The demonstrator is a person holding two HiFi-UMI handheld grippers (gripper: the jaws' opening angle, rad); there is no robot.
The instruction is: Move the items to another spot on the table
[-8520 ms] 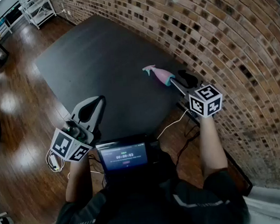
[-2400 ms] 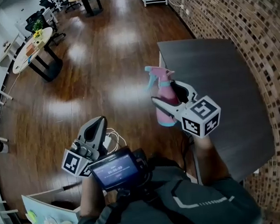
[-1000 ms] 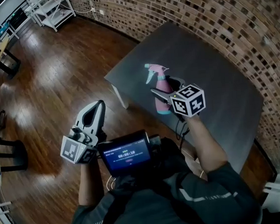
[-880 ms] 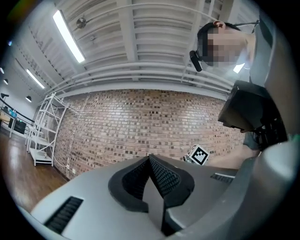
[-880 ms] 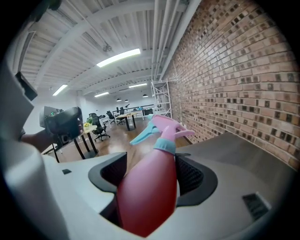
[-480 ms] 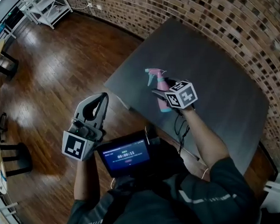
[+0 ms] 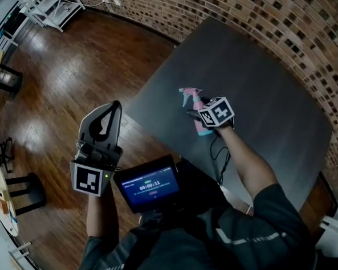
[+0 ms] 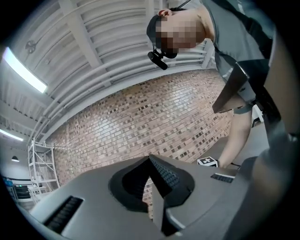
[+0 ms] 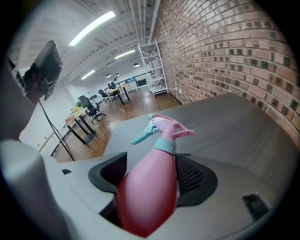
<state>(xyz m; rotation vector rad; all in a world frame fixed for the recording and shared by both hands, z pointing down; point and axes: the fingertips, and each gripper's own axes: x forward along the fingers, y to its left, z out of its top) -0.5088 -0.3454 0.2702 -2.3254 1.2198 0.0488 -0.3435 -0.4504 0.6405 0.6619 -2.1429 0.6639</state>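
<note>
Pads of the right gripper (image 7: 200, 115) press on both sides of a pink spray bottle (image 9: 151, 183), so the jaws stand fairly wide apart with the bottle's body filling the space between them. The right gripper view shows the black ribbed pads against the bottle's flanks, below its teal collar (image 9: 165, 145). The pink head and teal trigger stick out past the jaw tips. From the head view, the bottle stands roughly upright over the dark table (image 7: 257, 80), in the part nearest the person and not far from the table's left edge. Whether its base touches the tabletop cannot be told. The marker cube (image 7: 217, 112) sits just behind the bottle, at the end of the outstretched right forearm.

The left gripper (image 7: 112, 108) is well apart from the table, held over the wooden floor (image 7: 68, 69). Its jaws are together, pad against pad, with nothing between them. A small lit screen (image 7: 149, 187) sits at the person's chest between the two arms. A brick wall (image 7: 264, 11) runs along the far side of the table.
</note>
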